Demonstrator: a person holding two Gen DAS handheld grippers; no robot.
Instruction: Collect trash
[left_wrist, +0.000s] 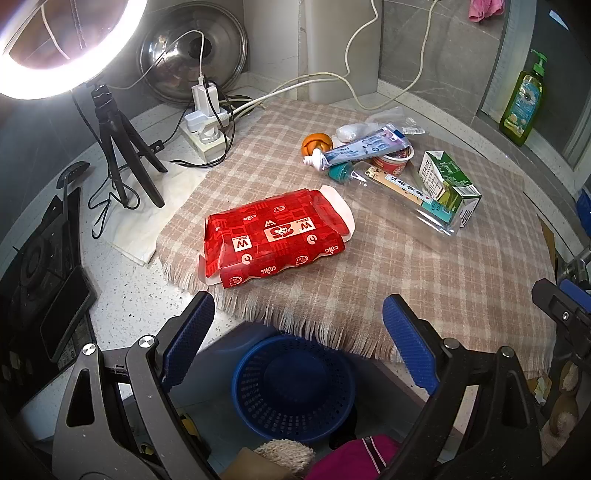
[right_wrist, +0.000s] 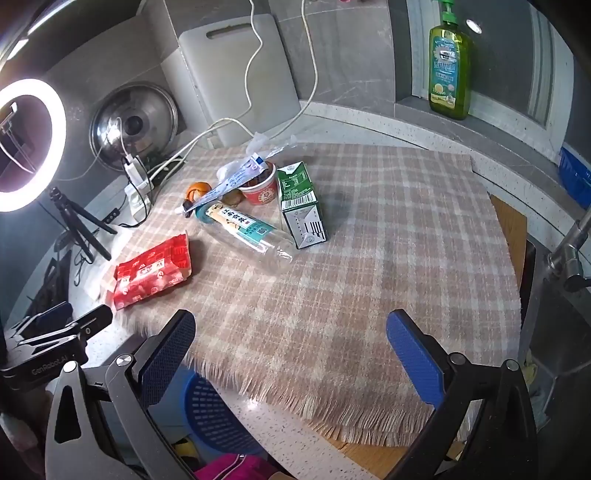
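A crumpled red food box (left_wrist: 275, 238) (right_wrist: 153, 271) lies on the checked cloth (left_wrist: 424, 273) (right_wrist: 369, 258). Farther back sits a pile of trash: a clear plastic bottle (left_wrist: 410, 194) (right_wrist: 243, 230), a green milk carton (left_wrist: 448, 186) (right_wrist: 301, 201), a red cup (left_wrist: 393, 160) (right_wrist: 260, 188), a toothpaste tube (left_wrist: 360, 147) (right_wrist: 231, 181) and orange peel (left_wrist: 314, 144) (right_wrist: 197, 190). A blue mesh basket (left_wrist: 293, 387) (right_wrist: 218, 417) stands on the floor below the counter edge. My left gripper (left_wrist: 297, 339) hangs open above the basket, near the red box. My right gripper (right_wrist: 290, 354) is open over the cloth's fringe, nothing between its fingers.
A ring light on a tripod (left_wrist: 122, 147) (right_wrist: 74, 218), a power strip with cables (left_wrist: 207, 125) (right_wrist: 138, 177) and a steel pot lid (left_wrist: 192, 51) (right_wrist: 135, 127) crowd the back left. A green soap bottle (left_wrist: 522, 98) (right_wrist: 448, 70) stands on the sill. A stove (left_wrist: 40, 273) is at left.
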